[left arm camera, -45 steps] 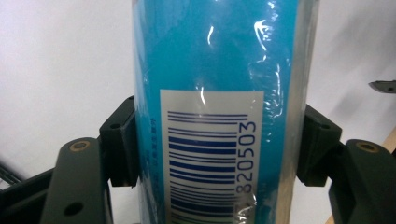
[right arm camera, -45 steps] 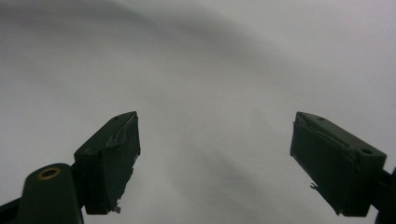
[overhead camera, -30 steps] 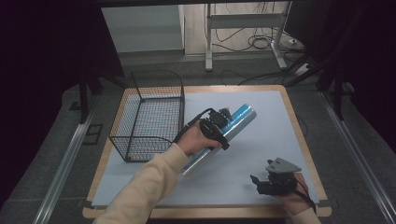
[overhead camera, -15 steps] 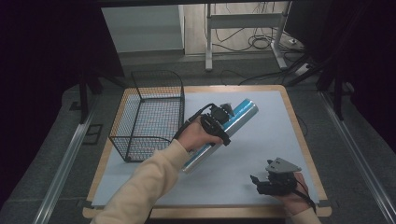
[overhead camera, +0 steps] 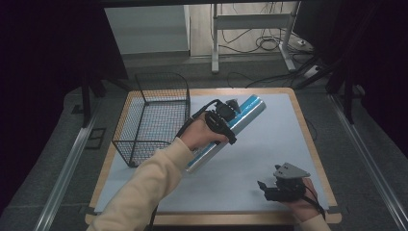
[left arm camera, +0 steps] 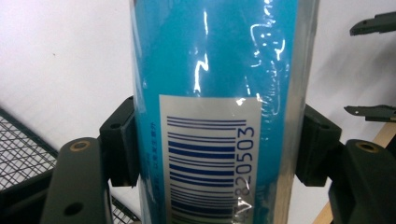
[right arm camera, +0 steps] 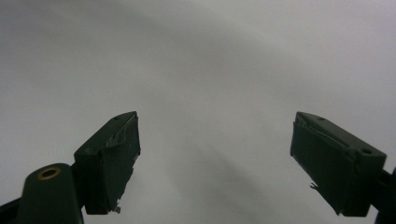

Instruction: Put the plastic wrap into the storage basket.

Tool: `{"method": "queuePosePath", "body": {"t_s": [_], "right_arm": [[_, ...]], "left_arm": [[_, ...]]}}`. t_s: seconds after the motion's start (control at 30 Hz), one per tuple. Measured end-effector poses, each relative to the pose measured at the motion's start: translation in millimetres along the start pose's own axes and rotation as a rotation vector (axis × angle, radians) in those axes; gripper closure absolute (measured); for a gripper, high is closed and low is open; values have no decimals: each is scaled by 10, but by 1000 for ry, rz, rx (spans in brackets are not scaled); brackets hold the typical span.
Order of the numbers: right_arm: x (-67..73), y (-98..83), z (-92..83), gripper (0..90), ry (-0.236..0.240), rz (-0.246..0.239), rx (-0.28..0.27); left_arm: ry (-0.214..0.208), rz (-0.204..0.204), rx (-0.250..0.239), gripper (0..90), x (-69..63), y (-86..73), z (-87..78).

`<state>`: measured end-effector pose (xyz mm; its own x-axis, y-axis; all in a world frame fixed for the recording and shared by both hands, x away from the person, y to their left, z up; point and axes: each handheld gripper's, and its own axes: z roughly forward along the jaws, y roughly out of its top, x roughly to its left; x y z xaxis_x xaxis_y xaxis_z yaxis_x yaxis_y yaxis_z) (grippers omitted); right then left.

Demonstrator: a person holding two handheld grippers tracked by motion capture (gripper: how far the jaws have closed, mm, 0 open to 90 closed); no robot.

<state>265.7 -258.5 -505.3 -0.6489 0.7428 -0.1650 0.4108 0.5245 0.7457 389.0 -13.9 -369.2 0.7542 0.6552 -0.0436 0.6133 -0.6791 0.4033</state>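
Pale blue surface [overhead camera: 269, 159] carries the work. Jaws of the left gripper [left arm camera: 219, 149] are clamped on a blue film-wrapped roll [overhead camera: 230, 130], raised beside the wire basket [overhead camera: 154, 115]. Glossy wrap is judged slippery, the long roll light; mid-length holds balance best. Right gripper [right arm camera: 215, 163] rests open, near right.

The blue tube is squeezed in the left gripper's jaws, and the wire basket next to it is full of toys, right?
Not quite. The blue tube is squeezed in the left gripper, but the wire basket beside it is empty. The high view shows bare mesh inside.
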Motion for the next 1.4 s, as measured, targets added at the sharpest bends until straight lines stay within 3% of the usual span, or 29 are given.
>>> {"method": "queuePosePath", "body": {"t_s": [0.4,1.13,1.4], "right_arm": [[-8,-6,8,161,-3,-4,1],[-13,-15,16,161,0,-4,8],[-10,-14,18,161,1,-4,12]], "left_arm": [[12,-6,-7,316,105,116,-141],[22,-11,10,316,244,301,-100],[50,-18,7,317,364,386,-231]]}}
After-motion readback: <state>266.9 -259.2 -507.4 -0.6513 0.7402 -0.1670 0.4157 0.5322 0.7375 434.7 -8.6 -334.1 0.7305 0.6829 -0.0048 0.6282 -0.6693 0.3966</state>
